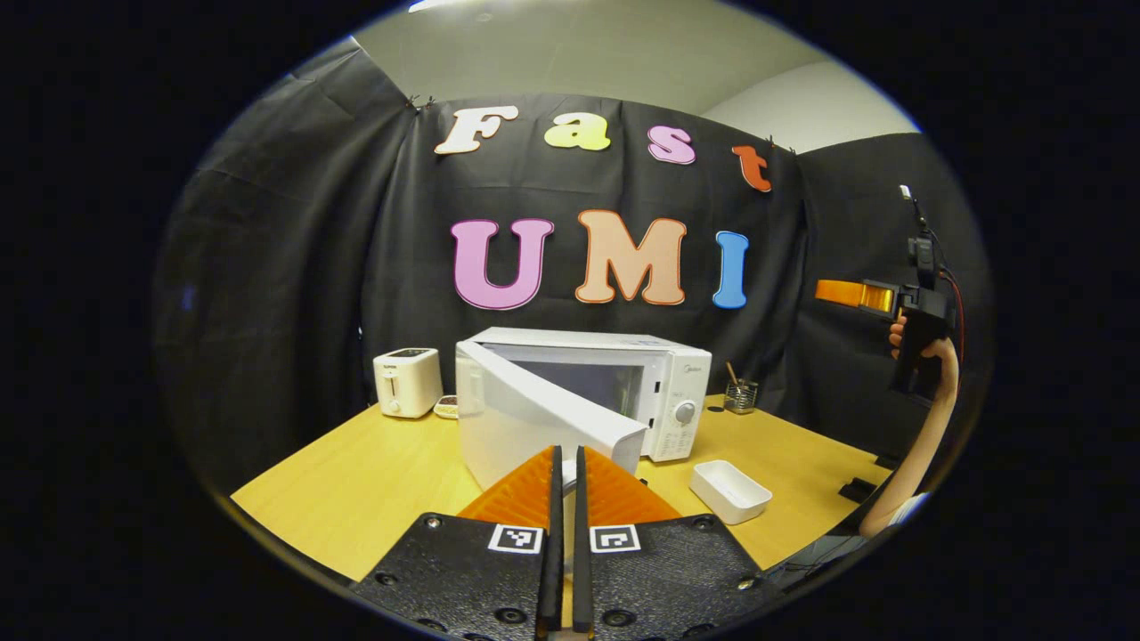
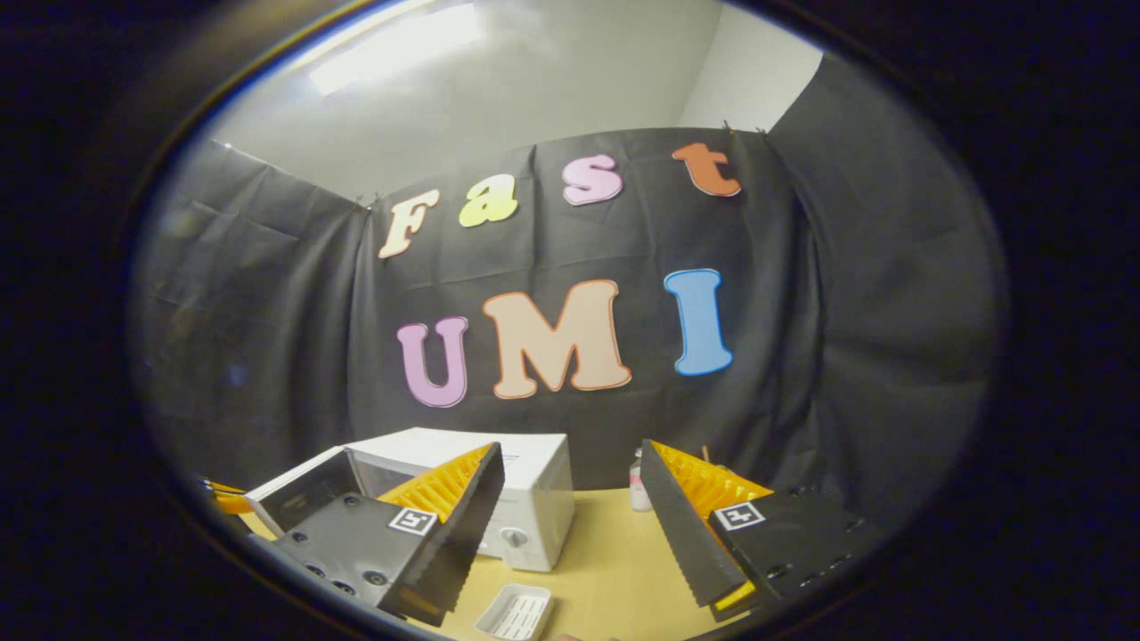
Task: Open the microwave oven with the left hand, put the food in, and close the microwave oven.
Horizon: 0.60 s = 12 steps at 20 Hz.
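- Microwave oven (image 1: 623, 378) stands mid-bench toward the back wall, its door (image 1: 543, 418) swung partly out on the left hinge, cavity half exposed.
- Step in hand, as I judge it: the opening. Door looks short of full swing, so loading would be cramped.
- Left gripper (image 1: 567, 499) sits low, just in front of the door's free edge, jaws almost closed with only a thin slit between them. Whether they pinch the door edge I cannot tell; the edge lies right behind the tips.
- Food: a white rectangular tray (image 1: 730, 490) lies on the bench right of the oven front, near the control panel, apart from it. Contents too small to make out.
- Right gripper (image 2: 570, 525), held high off to the right in a hand (image 1: 926, 347), jaws wide apart, holding nothing. The tray shows below it in the right gripper view.
- Next move likely calls for swinging the door wider to the left, then the right gripper dropping to the tray.
- Room: bare bench (image 1: 356, 499) left of the door gives it sweep. White toaster (image 1: 407, 381) stands back-left, near the oven's left side but behind the door's arc, I'd guess. Small wire cup holder (image 1: 740, 394) back-right, clear of the path.
- Bench's near edge is close to the tray; lift it up, don't drag it.
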Each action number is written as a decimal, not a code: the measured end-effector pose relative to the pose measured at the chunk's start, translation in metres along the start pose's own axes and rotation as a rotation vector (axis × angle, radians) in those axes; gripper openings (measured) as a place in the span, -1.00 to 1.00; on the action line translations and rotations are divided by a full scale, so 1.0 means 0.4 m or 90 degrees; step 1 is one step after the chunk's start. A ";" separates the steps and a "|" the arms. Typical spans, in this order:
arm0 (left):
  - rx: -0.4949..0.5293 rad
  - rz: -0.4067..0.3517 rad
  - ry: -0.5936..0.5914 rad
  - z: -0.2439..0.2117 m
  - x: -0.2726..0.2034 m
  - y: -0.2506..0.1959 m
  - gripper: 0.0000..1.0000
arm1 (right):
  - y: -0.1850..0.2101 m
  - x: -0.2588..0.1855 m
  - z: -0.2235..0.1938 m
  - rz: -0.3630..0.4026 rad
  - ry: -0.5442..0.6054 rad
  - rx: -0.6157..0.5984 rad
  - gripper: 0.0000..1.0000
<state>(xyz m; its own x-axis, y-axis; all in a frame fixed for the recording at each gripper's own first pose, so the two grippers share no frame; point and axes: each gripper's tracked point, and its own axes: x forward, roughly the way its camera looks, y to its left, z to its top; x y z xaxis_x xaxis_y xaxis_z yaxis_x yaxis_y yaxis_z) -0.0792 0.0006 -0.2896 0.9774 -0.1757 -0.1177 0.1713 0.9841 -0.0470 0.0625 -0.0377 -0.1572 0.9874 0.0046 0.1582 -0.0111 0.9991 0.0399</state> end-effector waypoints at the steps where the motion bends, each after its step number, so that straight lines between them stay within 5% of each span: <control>1: -0.002 -0.003 0.003 -0.001 0.014 -0.017 -0.89 | 0.006 0.013 -0.011 0.004 0.007 -0.004 0.83; 12: -0.002 -0.005 0.018 -0.008 0.185 -0.172 -0.87 | 0.005 0.117 -0.068 0.017 0.033 0.004 0.83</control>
<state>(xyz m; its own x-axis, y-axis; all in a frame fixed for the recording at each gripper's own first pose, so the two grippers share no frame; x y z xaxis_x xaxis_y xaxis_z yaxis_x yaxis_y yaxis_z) -0.0192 -0.0803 -0.2983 0.9722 -0.1841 -0.1449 0.1784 0.9826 -0.0512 0.1130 -0.0343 -0.1763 0.9937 0.0337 0.1072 -0.0385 0.9984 0.0425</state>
